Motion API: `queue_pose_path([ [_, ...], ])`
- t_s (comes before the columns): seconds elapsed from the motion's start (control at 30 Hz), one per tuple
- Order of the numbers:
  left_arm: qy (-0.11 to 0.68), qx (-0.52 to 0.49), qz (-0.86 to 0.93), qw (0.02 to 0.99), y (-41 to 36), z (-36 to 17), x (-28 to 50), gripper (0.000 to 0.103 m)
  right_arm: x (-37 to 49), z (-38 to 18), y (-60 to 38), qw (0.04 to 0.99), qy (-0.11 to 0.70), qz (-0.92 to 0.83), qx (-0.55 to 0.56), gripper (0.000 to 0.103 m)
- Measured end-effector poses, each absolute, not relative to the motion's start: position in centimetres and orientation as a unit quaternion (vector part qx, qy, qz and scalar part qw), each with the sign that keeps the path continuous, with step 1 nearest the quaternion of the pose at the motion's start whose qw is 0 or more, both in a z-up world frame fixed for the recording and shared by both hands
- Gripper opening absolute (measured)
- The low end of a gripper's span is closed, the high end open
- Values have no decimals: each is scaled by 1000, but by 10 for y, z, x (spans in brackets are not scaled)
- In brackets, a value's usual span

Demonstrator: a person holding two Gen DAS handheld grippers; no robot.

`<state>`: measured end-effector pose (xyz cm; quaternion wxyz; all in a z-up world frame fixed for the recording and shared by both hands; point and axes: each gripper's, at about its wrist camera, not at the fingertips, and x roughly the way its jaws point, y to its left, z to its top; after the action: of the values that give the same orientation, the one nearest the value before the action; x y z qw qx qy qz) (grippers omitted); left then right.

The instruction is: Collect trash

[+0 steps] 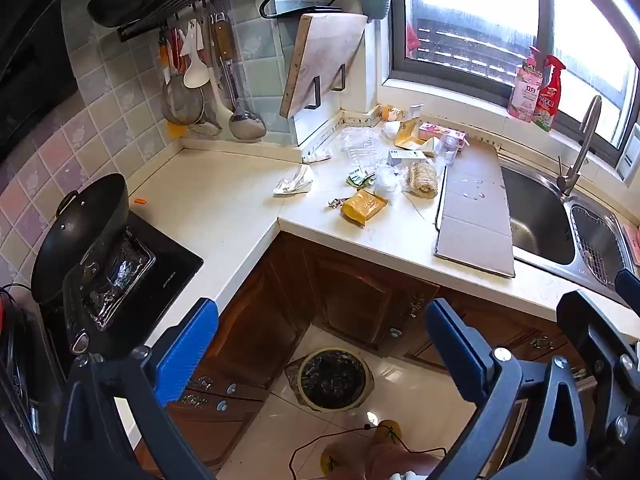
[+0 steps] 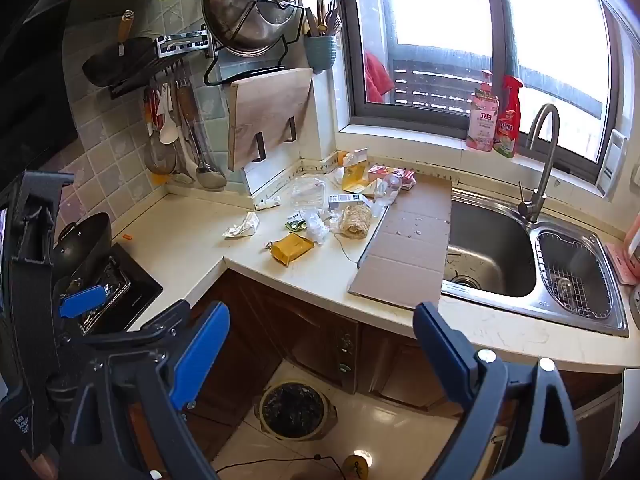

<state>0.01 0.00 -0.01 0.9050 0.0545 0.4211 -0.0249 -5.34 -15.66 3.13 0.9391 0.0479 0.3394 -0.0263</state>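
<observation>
Both grippers hang open and empty above the floor, well apart from the trash. The left gripper (image 1: 320,344) and the right gripper (image 2: 320,344) have the jaws spread wide. The trash lies on the counter (image 1: 224,216) near the corner: a yellow packet (image 1: 363,207), a crumpled paper (image 1: 294,181), clear plastic (image 1: 360,146) and small boxes behind. The bin (image 1: 332,378) stands on the floor below. I think it is best to begin with the yellow packet, the nearest piece, coming from above with the jaws across its short side, and to close only when both pads pass its edges
</observation>
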Motion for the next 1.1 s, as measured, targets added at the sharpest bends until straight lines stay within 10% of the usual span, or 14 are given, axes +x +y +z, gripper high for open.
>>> queue_pose_path([
  [1.1, 416, 58, -34, 907, -7, -2, 7, 96, -34, 22, -161, 938, 341, -22, 55, 86],
])
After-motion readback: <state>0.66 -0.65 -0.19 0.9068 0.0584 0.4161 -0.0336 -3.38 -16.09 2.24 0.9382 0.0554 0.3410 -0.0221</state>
